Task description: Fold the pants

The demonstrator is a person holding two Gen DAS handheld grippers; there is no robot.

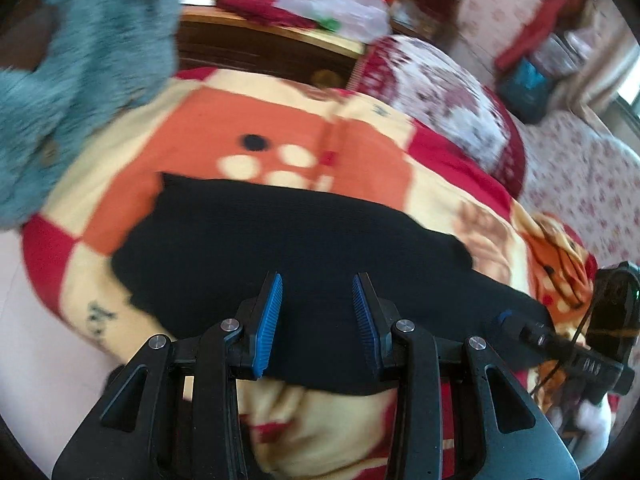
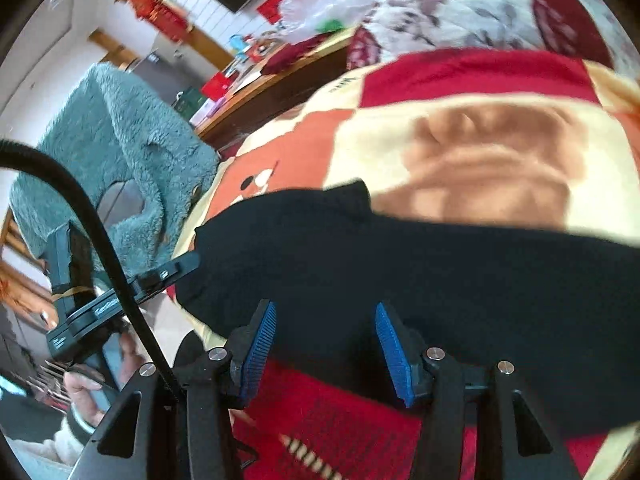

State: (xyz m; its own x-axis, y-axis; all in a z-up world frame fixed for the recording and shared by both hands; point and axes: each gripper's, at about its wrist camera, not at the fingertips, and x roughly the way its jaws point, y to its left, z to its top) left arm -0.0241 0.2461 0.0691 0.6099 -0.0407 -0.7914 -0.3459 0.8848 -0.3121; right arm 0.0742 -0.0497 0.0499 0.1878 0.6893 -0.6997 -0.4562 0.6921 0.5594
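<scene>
From the left wrist view, the picture is blurry, so small things are hard to make out. The black pants (image 1: 280,248) lie flat on a blanket (image 1: 224,116) with red, orange and cream squares. The near edge of the pants is hidden behind the left gripper (image 1: 317,322). Its two blue pads (image 1: 267,326) stand a little way apart, and nothing is pinched between them. The pants lie just past and under the tips. I cannot tell if the tips touch the cloth. On the right, the right gripper (image 1: 572,354) pokes in, but the edge of the picture cuts it off. A fuzzy blue-green cloth (image 1: 80,60) fills the top left corner, and part of it is cut off too. Behind the blanket sits a rolled red and white quilt (image 1: 440,96).

From the right wrist view, the picture is blurry as well. The pants (image 2: 400,260) stretch across the middle and run off the right side, so their far end is out of sight. The right gripper (image 2: 326,354) has its blue pads (image 2: 260,352) apart, with nothing between them. The pants' edge lies just ahead of the tips, over the blanket (image 2: 460,76). On the left, the left gripper (image 2: 132,292) reaches toward a corner of the pants, but its tips are hard to see. A black cable (image 2: 100,232) crosses in front of it. A hand (image 2: 86,396) shows at the bottom left, partly hidden. The fuzzy blue-green cloth (image 2: 120,140) hangs behind.
</scene>
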